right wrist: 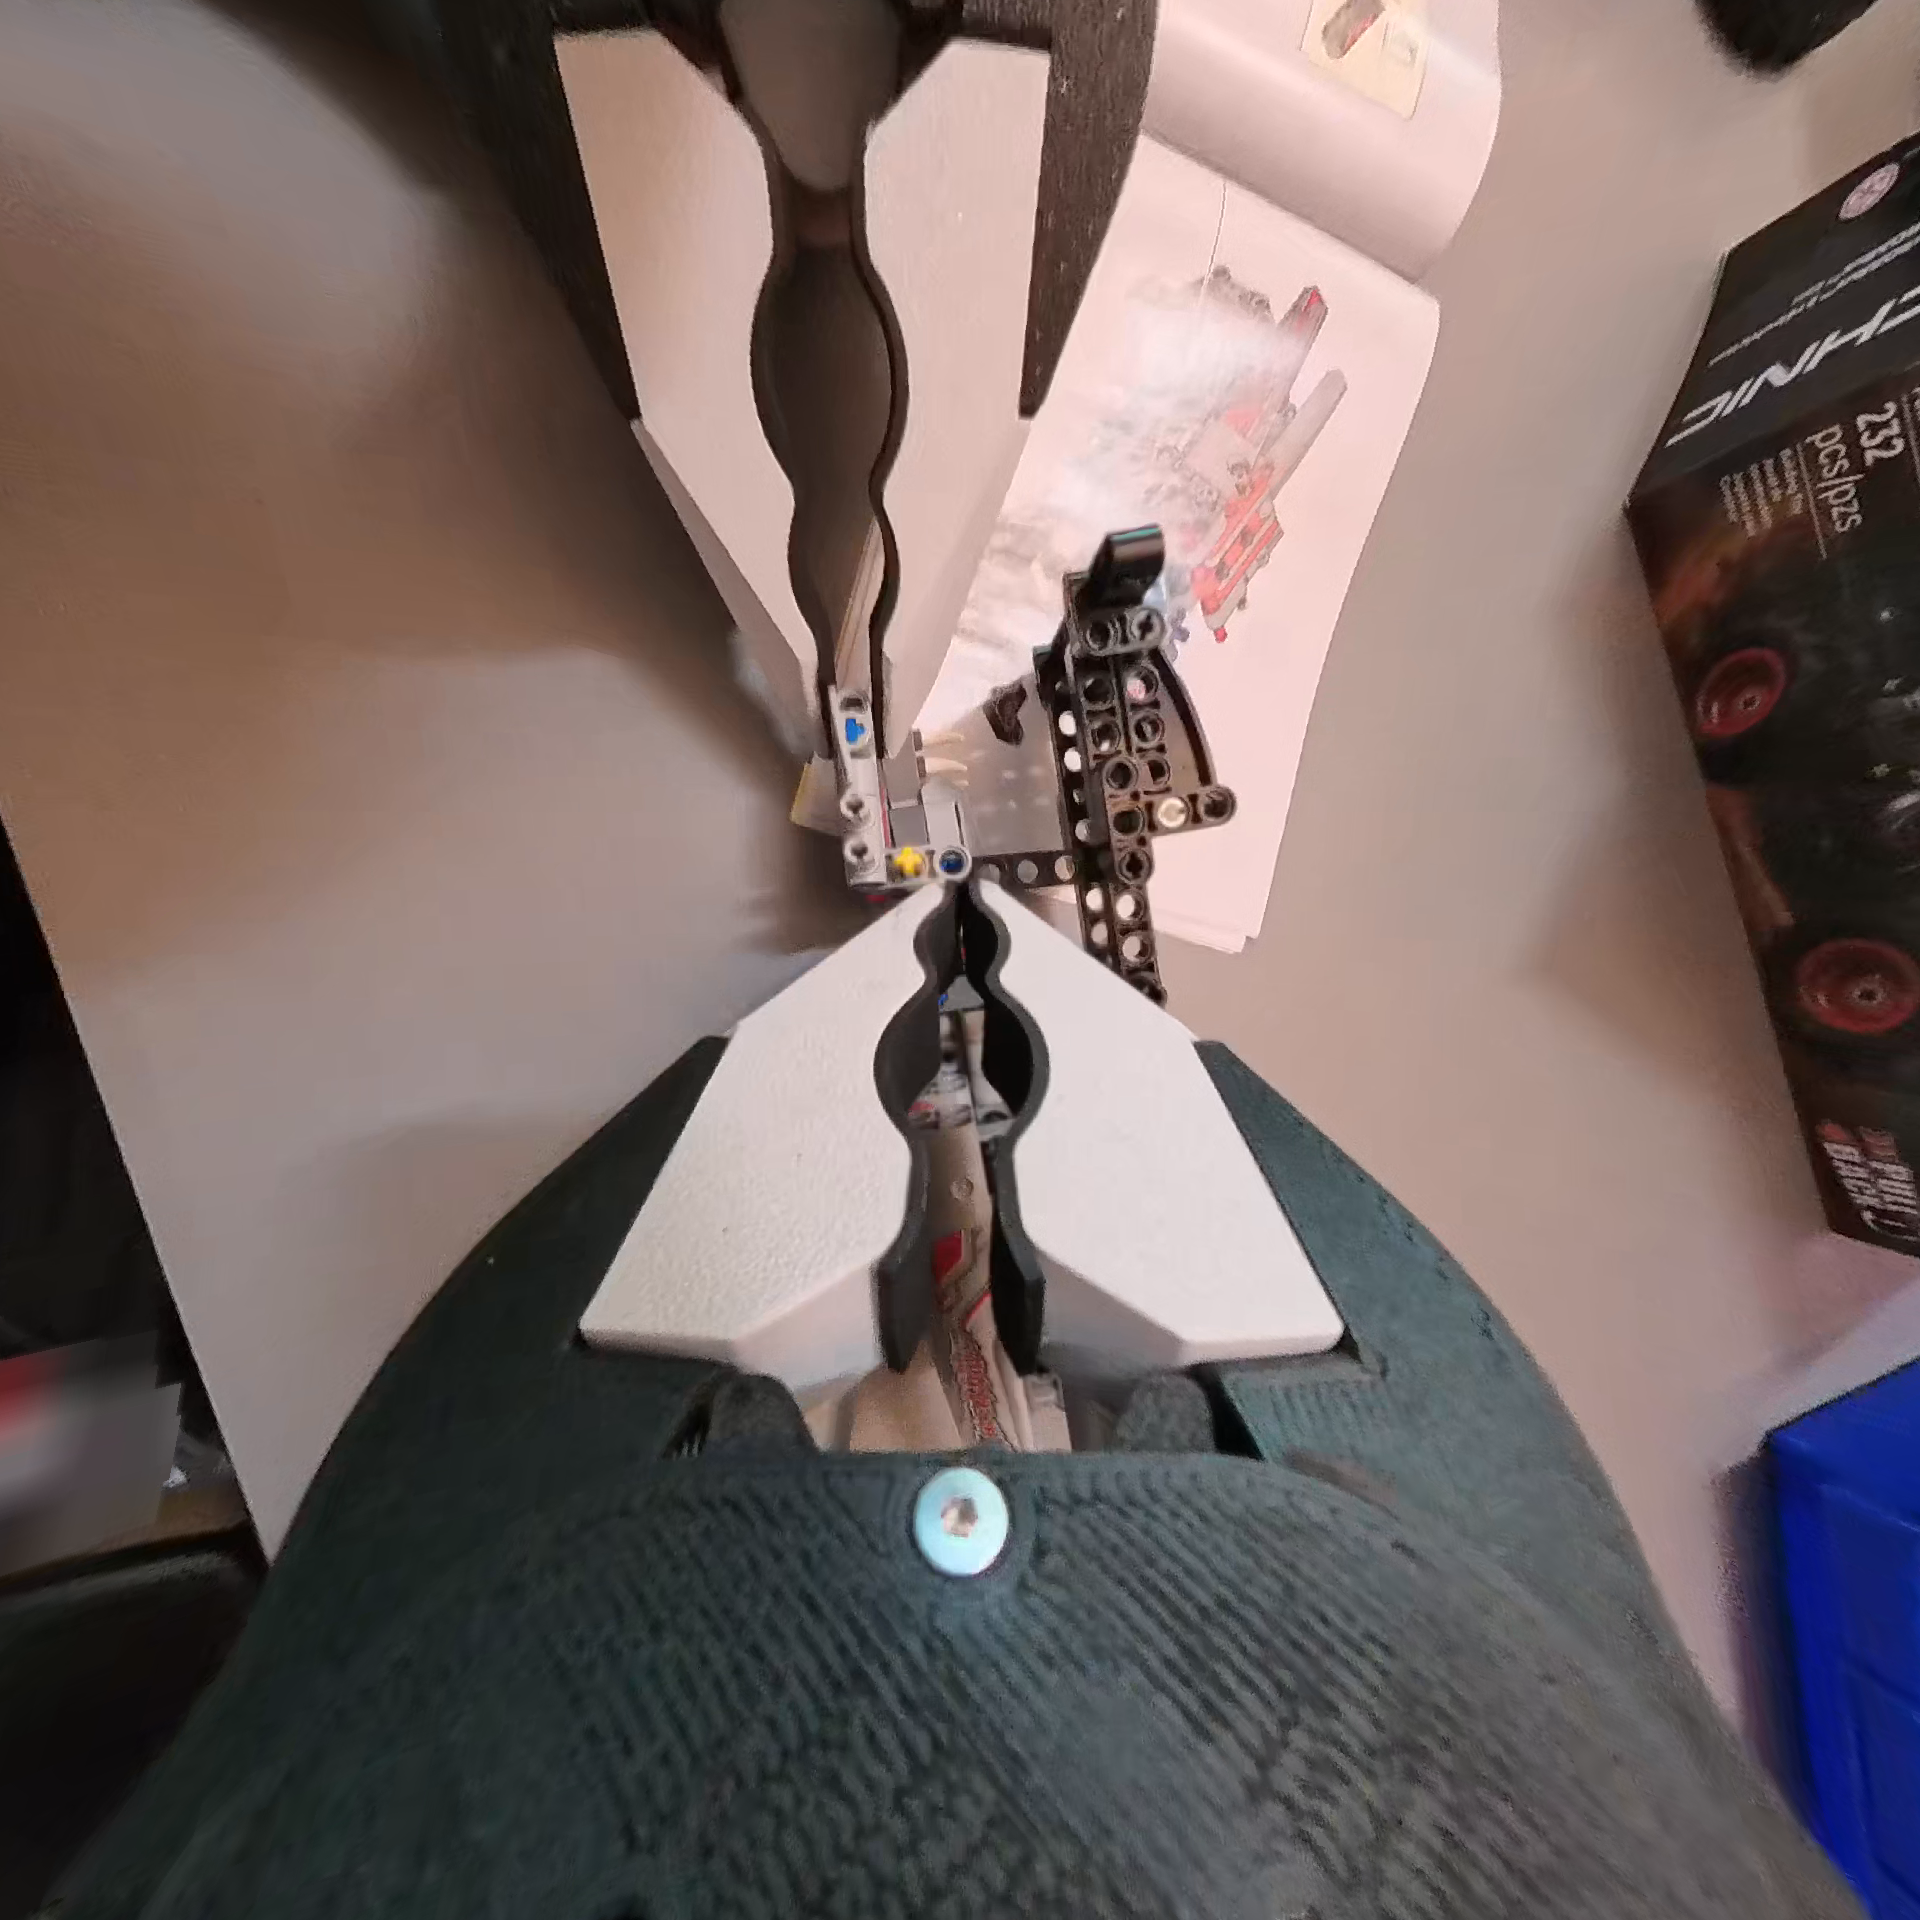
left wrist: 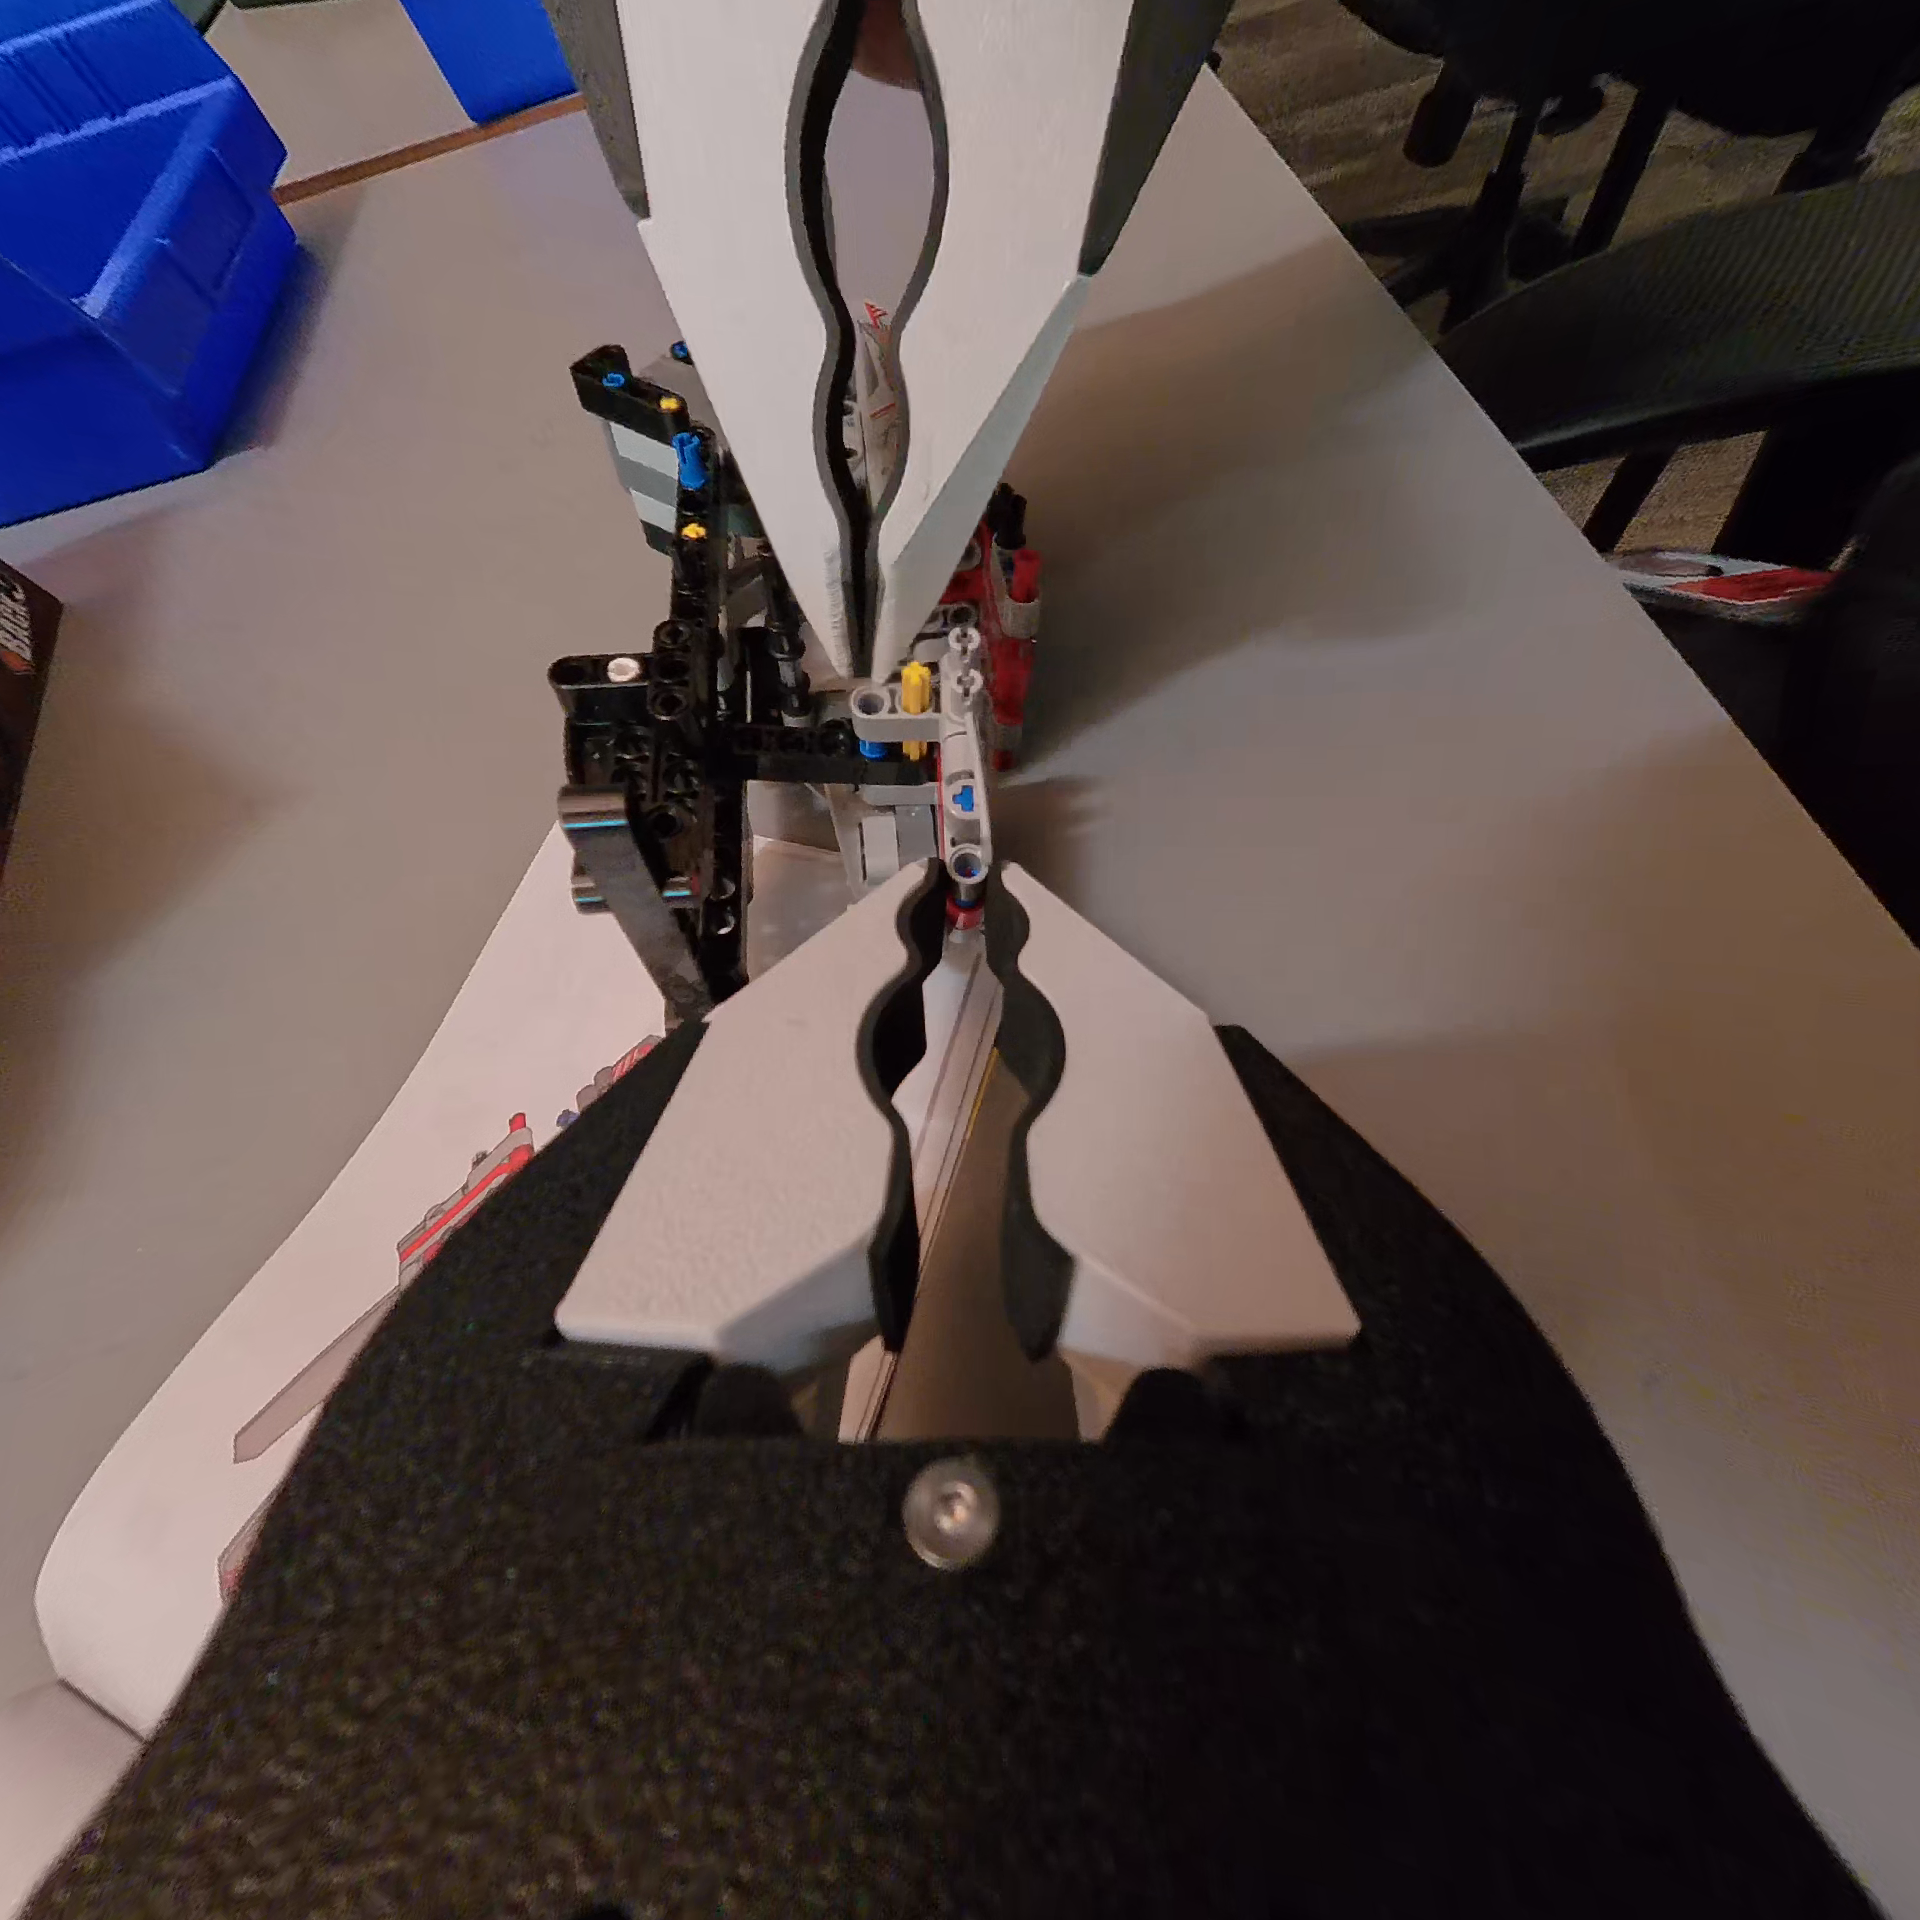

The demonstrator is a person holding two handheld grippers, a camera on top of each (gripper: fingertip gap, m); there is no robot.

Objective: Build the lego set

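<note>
The partly built lego model (left wrist: 675, 727) has a black beam frame, grey middle parts and a red section (left wrist: 1006, 634). It stands over the open instruction booklet. My left gripper (left wrist: 961, 885) is shut on a light grey beam (left wrist: 966, 779) at the model's near end. My right gripper (left wrist: 864, 649) reaches in from the far side and is shut on the model's middle. In the right wrist view, my right gripper (right wrist: 958, 896) clamps the model (right wrist: 1122, 748) beside a yellow and a blue pin. The left gripper (right wrist: 858, 707) holds the grey beam (right wrist: 854, 800) opposite it.
The instruction booklet (left wrist: 416, 1195) lies under the model and also shows in the right wrist view (right wrist: 1247, 540). Blue bins (left wrist: 125, 270) stand at the back left. The black set box (right wrist: 1787, 727) lies to one side. The table edge (left wrist: 1558, 499) and chairs (left wrist: 1714, 312) are nearby. The grippers' ends are close to 4 centimetres from one another.
</note>
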